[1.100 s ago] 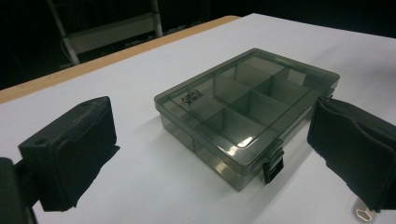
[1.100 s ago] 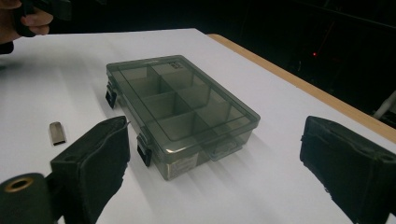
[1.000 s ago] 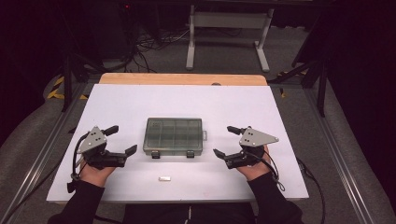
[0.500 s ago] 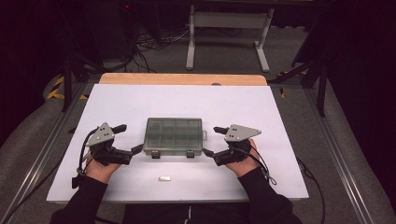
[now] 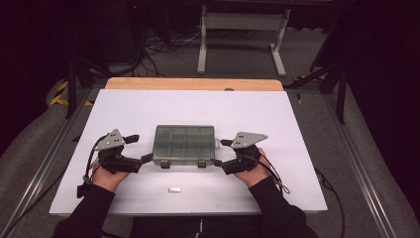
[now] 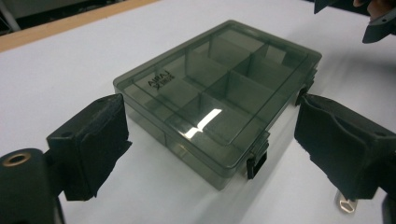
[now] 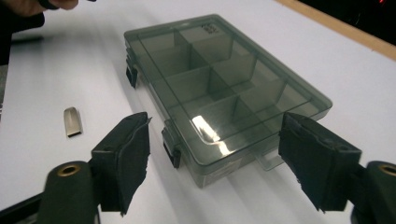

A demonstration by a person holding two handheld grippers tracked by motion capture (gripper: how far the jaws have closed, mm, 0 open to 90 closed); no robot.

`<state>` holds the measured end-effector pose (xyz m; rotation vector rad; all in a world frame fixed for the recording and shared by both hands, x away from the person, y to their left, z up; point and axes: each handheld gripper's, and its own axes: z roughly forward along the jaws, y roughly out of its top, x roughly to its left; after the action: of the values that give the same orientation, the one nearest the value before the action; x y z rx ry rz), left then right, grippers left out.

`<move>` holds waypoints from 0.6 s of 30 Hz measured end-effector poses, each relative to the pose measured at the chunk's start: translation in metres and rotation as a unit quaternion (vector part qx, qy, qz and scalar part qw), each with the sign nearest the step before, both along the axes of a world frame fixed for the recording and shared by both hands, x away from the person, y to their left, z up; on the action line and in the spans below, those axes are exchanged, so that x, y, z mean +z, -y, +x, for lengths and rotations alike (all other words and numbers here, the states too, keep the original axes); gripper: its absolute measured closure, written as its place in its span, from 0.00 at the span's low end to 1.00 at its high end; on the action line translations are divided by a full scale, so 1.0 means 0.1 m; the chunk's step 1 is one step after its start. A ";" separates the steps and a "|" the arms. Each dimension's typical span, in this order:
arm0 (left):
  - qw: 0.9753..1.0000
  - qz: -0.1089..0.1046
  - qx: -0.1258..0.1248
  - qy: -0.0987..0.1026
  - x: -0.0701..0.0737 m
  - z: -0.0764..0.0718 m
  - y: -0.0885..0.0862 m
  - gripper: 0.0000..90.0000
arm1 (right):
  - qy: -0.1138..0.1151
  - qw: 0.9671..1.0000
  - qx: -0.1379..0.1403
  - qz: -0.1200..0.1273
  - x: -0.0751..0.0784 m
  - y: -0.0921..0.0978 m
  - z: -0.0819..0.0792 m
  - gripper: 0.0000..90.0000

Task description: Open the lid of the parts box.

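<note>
Both the left gripper (image 5: 137, 148) and the right gripper (image 5: 221, 152) stood with jaws spread wide at opposite ends of the closed, smoky translucent plastic compartment box (image 5: 184, 144) at mid-table, apparently approaching; next they would likely need to grip it.

Small metal piece (image 6: 346, 204) half hidden behind left gripper (image 6: 212, 144).
</note>
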<state>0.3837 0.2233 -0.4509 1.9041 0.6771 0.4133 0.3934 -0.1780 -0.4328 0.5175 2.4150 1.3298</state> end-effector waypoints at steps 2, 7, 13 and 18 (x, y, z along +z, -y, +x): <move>1.000 0.006 -0.009 -0.007 -0.01 0.00 0.00 0.17 | -0.008 1.000 0.001 -0.007 -0.02 -0.02 0.01 0.31; 1.000 0.021 -0.013 -0.013 -0.03 0.01 0.03 0.22 | -0.023 1.000 0.000 -0.022 -0.07 -0.06 0.02 0.33; 0.998 0.049 -0.018 -0.028 -0.09 0.04 0.10 0.25 | -0.035 0.999 -0.007 -0.030 -0.11 -0.08 0.02 0.35; 0.997 0.058 -0.022 -0.037 -0.13 0.06 0.12 0.26 | -0.051 0.998 -0.015 -0.041 -0.17 -0.09 0.05 0.37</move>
<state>0.3898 0.2113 -0.4640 2.0483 0.6713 0.3613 0.3986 -0.1695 -0.4497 0.6094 2.5209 1.2150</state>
